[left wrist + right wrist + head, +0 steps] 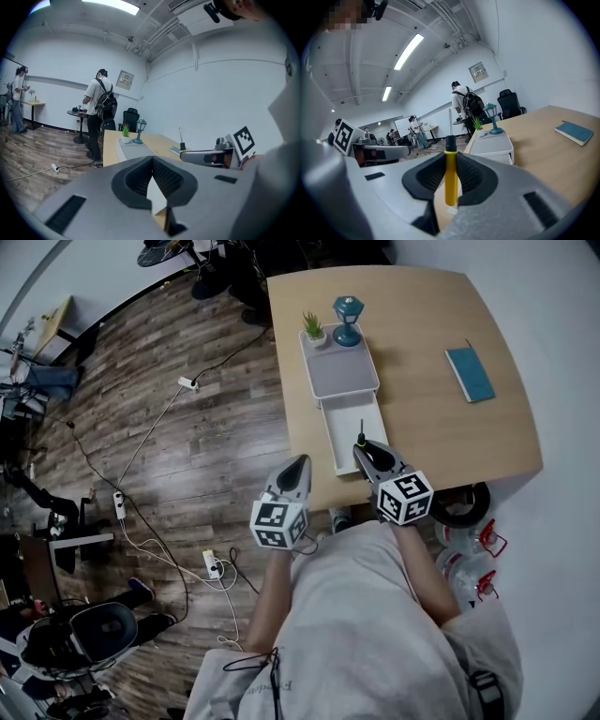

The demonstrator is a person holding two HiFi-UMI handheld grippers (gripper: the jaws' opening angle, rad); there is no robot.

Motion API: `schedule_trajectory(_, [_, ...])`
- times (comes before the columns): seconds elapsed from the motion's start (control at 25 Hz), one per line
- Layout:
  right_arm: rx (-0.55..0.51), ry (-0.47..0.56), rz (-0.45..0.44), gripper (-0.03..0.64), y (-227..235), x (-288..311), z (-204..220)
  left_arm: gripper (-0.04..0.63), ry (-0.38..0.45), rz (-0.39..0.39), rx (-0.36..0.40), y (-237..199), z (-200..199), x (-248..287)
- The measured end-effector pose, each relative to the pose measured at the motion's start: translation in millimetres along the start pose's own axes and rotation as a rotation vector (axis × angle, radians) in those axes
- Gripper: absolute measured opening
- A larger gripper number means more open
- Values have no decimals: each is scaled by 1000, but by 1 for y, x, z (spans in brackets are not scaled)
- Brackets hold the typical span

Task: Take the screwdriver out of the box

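My right gripper (364, 452) is shut on the screwdriver (450, 178), the pads clamping its yellow handle. Its black collar and metal shaft (361, 432) stick out past the jaws, just over the front end of the open white drawer (349, 427). That drawer belongs to the white box (339, 376) on the wooden table (422, 418). My left gripper (302, 463) hangs beyond the table's left edge, beside the drawer, its jaws shut with nothing between them. In the left gripper view the right gripper (206, 156) and the upright screwdriver (181, 140) appear to the right.
A small potted plant (313, 329) and a teal lantern (348, 320) stand on the box's far end. A teal notebook (469, 373) lies at the table's right. Cables and power strips (187, 383) lie on the wooden floor at left. A person with a backpack (99, 112) stands beyond the table.
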State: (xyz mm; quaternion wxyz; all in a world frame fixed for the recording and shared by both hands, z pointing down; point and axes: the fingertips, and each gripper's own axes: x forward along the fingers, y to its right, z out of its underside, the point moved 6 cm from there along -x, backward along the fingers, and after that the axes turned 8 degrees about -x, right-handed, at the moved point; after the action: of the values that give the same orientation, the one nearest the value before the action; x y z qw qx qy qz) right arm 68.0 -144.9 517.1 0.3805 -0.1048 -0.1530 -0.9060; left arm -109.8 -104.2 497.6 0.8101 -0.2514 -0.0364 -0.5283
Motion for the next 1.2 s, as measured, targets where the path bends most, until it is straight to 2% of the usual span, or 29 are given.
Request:
schedule_trajectory(0.36, [-27, -43, -6, 75, -5, 1, 7, 5, 16, -6, -24, -3, 2, -10])
schedule_trajectory(0.56, [-14, -38, -17, 75, -5, -2, 8, 5, 25, -9, -58, -4, 5, -12])
schedule_trajectory(0.76, [42, -44, -28, 75, 3, -1, 13, 5, 16, -15, -84, -4, 10, -6])
schedule_trajectory(1.2, [47, -57, -21, 75, 15, -3, 18, 5, 22, -27, -109, -5, 16, 0])
